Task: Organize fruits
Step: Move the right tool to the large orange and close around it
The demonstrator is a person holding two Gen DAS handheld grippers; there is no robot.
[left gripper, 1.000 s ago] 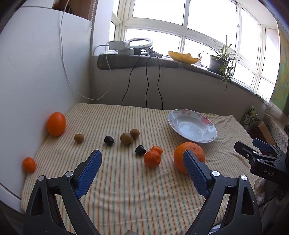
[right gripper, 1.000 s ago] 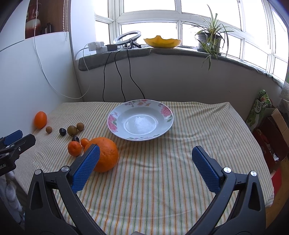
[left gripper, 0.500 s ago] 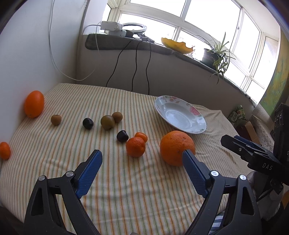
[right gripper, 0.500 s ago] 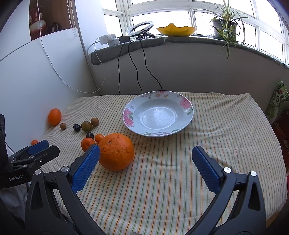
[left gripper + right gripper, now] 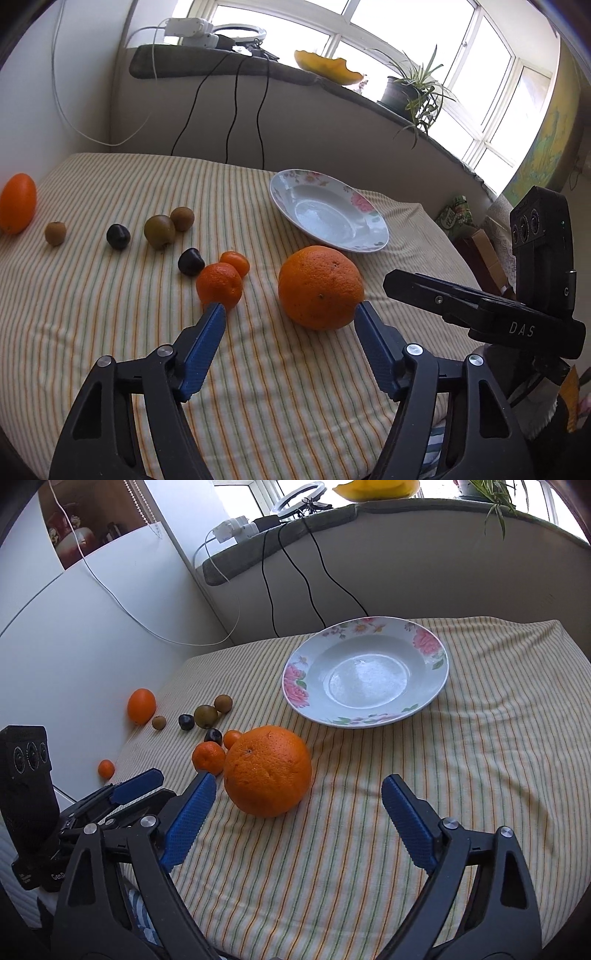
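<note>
Closing your open left gripper (image 5: 288, 310) off-centre could roll the big orange (image 5: 320, 287) toward your open, empty right gripper (image 5: 299, 788).

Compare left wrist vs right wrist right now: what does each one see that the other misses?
Only the left wrist view shows the left gripper open around the near side of the big orange, not yet touching it, plus the whole potted plant on the sill.

Only the right wrist view shows the right gripper open above bare cloth, the small tangerine near the table's left edge, and the shelf items behind the white panel.

Both show the empty floral plate, the big orange, the loose small fruits, and the striped tablecloth.
</note>
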